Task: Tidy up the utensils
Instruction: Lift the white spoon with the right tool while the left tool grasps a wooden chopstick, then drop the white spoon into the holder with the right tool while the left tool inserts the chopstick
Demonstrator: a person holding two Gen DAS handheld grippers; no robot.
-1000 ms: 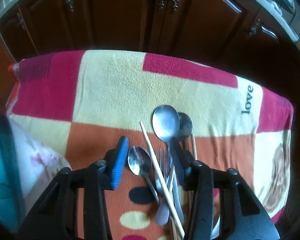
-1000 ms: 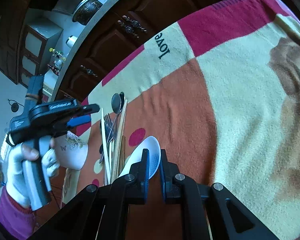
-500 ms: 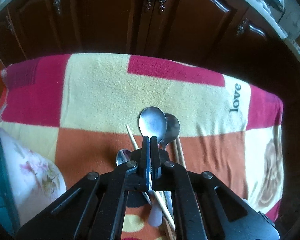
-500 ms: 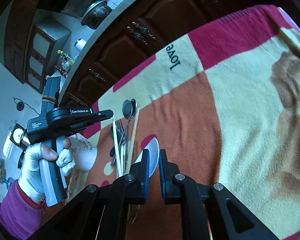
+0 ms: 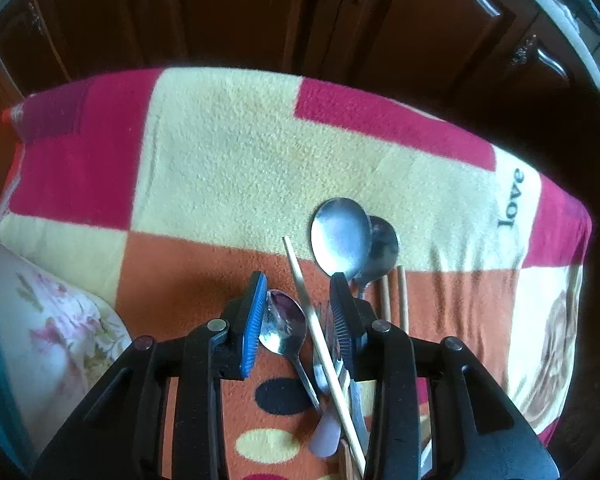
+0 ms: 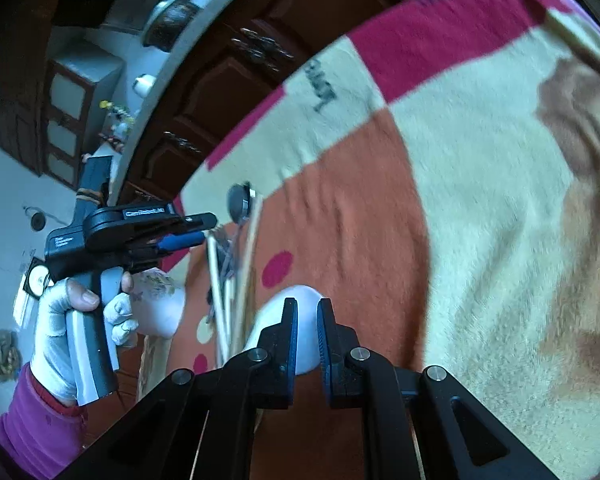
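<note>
Three metal spoons, one fork, three chopsticks, one white spoon

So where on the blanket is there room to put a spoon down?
Free: the yellow patch beyond the big spoon, and the orange patch left of the left claw. Crowded: between its open fingers, where the small spoon, chopstick and fork lie piled up.

Steel spoons, a fork and pale chopsticks lie bunched, overlapping (handles crossing); a white spoon lies beside them
</note>
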